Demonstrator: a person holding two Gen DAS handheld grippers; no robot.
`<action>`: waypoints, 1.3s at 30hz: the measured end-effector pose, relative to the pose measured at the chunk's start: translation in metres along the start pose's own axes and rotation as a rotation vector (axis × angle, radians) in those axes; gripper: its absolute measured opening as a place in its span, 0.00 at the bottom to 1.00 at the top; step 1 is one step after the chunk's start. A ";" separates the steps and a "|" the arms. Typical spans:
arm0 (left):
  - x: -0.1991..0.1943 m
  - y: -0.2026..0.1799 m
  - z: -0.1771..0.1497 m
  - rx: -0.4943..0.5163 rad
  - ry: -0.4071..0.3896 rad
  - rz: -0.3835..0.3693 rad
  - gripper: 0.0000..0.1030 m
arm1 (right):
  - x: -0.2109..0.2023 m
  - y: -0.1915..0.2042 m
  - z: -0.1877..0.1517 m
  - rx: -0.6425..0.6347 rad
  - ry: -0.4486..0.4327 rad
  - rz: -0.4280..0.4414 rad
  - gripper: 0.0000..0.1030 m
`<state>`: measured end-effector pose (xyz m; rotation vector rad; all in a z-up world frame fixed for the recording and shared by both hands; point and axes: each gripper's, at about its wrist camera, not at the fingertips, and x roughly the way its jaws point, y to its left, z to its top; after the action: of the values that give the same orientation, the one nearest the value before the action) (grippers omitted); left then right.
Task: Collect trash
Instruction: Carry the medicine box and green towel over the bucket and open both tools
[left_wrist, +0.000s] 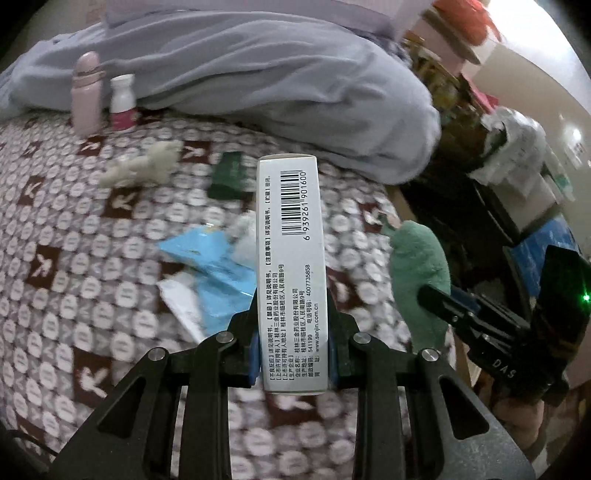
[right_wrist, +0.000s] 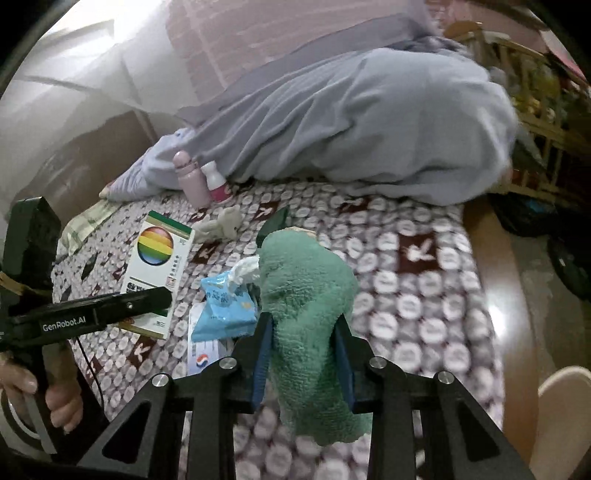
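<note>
My left gripper (left_wrist: 293, 325) is shut on a white medicine box (left_wrist: 291, 266) with a barcode, held above the patterned bed cover; the box's rainbow-printed face shows in the right wrist view (right_wrist: 157, 269). My right gripper (right_wrist: 304, 332) is shut on a green fluffy cloth (right_wrist: 306, 295), which also shows in the left wrist view (left_wrist: 419, 277). On the bed lie a blue wrapper (left_wrist: 214, 273), a white paper scrap (left_wrist: 181, 302), a crumpled tissue (left_wrist: 144, 168) and a dark green packet (left_wrist: 227, 175).
A pink bottle (left_wrist: 86, 96) and a small white bottle (left_wrist: 122, 105) stand at the back by a grey-blue blanket (left_wrist: 258, 74). The bed's wooden edge (right_wrist: 513, 295) runs on the right. Cluttered shelves (left_wrist: 517, 158) stand beyond it.
</note>
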<state>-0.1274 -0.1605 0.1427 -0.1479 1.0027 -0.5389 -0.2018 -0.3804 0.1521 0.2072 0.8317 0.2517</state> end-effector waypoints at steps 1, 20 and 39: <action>0.001 -0.007 -0.002 0.013 0.003 -0.002 0.24 | -0.003 -0.002 -0.002 0.004 -0.001 -0.004 0.30; 0.030 -0.115 -0.036 0.199 0.060 -0.038 0.24 | -0.071 -0.069 -0.044 0.144 -0.048 -0.122 0.30; 0.100 -0.256 -0.056 0.355 0.235 -0.237 0.24 | -0.134 -0.194 -0.097 0.377 -0.067 -0.348 0.30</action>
<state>-0.2246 -0.4230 0.1281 0.1173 1.1065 -0.9582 -0.3342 -0.5975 0.1281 0.4158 0.8291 -0.2408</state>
